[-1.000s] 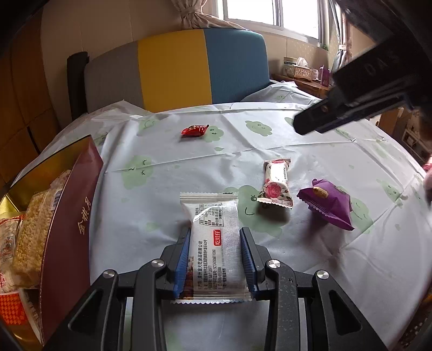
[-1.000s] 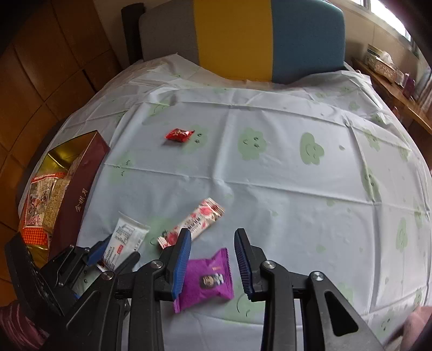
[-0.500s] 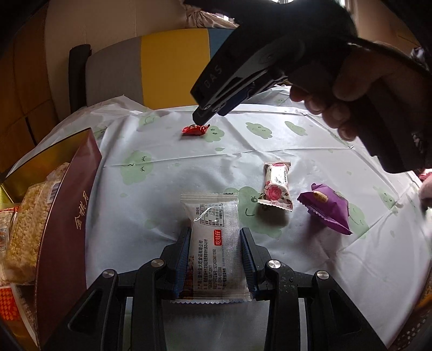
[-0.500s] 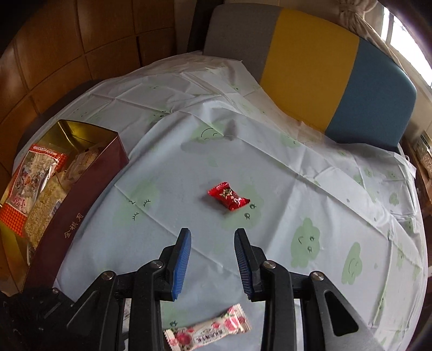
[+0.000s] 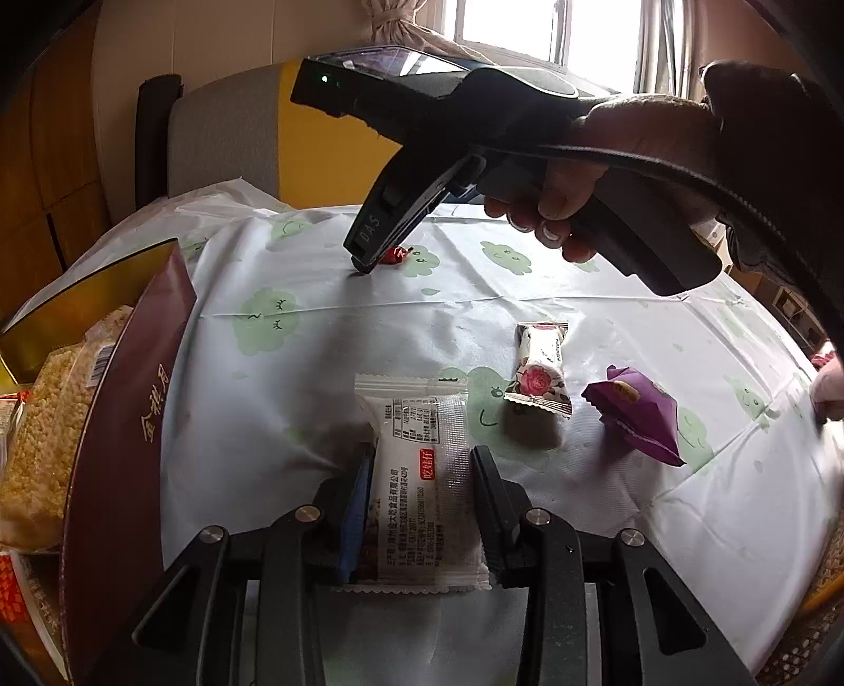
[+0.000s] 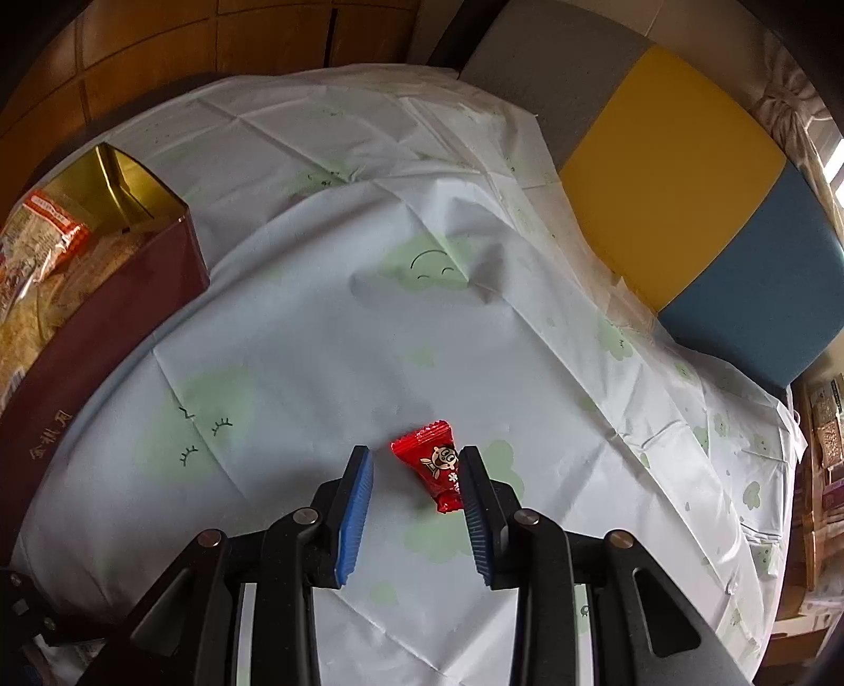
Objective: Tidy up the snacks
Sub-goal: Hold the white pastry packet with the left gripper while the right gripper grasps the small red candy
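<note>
On my left wrist feed, daylight pours in from the bright window [image 5: 506,26] at the top, blown out to white, and it backlights the dark right gripper [image 5: 364,258] and the hand [image 5: 606,163] holding it into near-silhouette. The pale blue cloud-printed tablecloth [image 5: 327,369] is evenly lit with soft shadows under the wrappers and a faint sheen on the clear-ended white snack packet [image 5: 416,475]. Both fisheye views bend hard and darken at the rims; my right feed stays sharp on the small red candy wrapper [image 6: 435,469].
</note>
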